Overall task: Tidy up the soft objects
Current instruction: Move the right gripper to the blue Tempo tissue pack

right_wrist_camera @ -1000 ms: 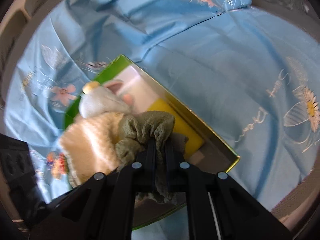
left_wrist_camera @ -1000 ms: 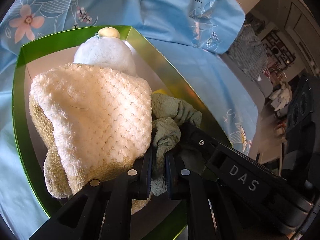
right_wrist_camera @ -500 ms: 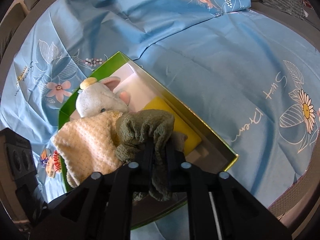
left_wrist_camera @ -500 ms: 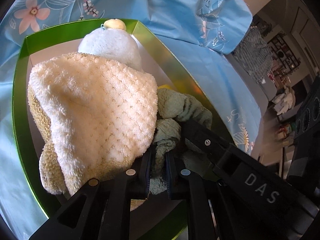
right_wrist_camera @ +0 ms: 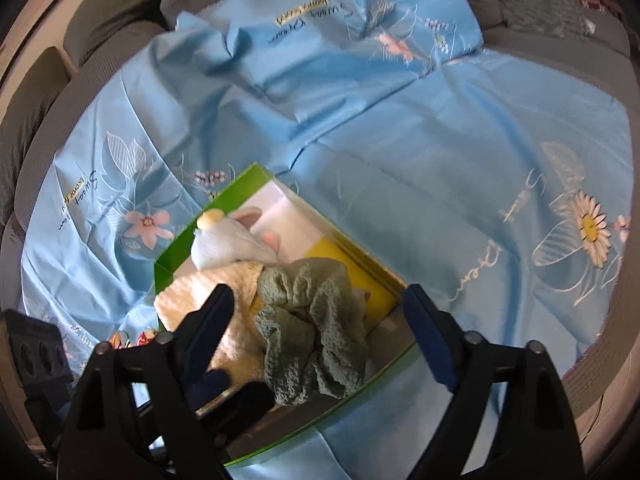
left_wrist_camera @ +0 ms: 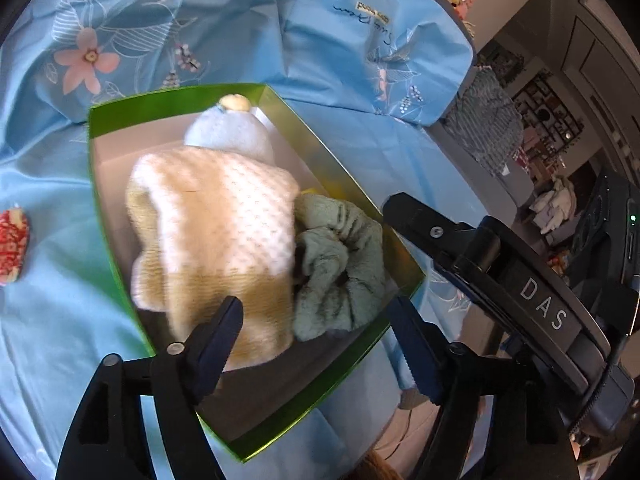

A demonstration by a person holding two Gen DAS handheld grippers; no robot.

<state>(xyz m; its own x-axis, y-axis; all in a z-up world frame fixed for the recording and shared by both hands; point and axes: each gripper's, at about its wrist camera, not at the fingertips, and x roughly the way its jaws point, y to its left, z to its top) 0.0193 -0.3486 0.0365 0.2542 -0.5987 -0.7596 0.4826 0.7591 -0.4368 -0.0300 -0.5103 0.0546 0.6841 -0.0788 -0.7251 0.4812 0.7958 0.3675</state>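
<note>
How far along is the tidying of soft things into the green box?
Done: the cream towel, the plush toy and the green cloth lie inside the green box. In hand: nothing; the left gripper and right gripper are opening, clear of the cloth. Left: a red-and-white item on the blue sheet.

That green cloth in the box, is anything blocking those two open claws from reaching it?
Nothing visible does. The green cloth lies uncovered on top in the green box, and both the left gripper and right gripper are opening directly above it.
</note>
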